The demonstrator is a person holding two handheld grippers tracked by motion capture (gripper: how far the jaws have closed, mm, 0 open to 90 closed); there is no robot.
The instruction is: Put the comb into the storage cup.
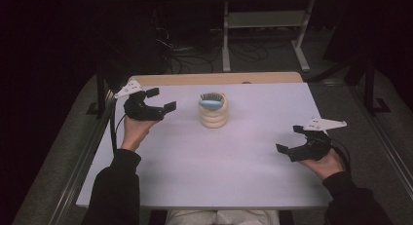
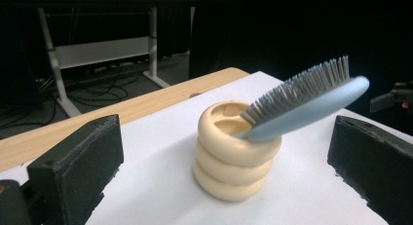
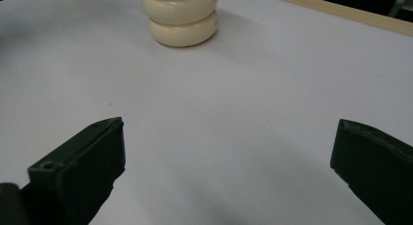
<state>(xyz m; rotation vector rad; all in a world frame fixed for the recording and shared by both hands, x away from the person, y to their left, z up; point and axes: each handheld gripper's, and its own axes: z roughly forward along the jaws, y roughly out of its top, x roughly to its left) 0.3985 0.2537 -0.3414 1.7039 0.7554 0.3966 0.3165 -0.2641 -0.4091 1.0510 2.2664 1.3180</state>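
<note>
A cream holder (image 1: 214, 114) made of three stacked rings stands upright on the white table top (image 1: 209, 152), a little behind its middle. A blue hairbrush (image 1: 212, 103) with grey bristles sticks out of the holder's top, handle down and head tilted. The left gripper view shows holder (image 2: 236, 159) and hairbrush (image 2: 307, 103) close ahead, between the jaws. My left gripper (image 1: 161, 100) hovers open to the left of the holder, apart from it. My right gripper (image 1: 289, 139) is open near the table's right edge, holding nothing. In the right gripper view the holder (image 3: 181, 18) stands far ahead.
A wooden strip (image 1: 219, 78) runs along the table's far edge. Behind it, on the dark floor, stand white desk legs (image 1: 226, 37) and loose cables (image 1: 185, 54). Black rails (image 1: 100, 96) flank the table on both sides.
</note>
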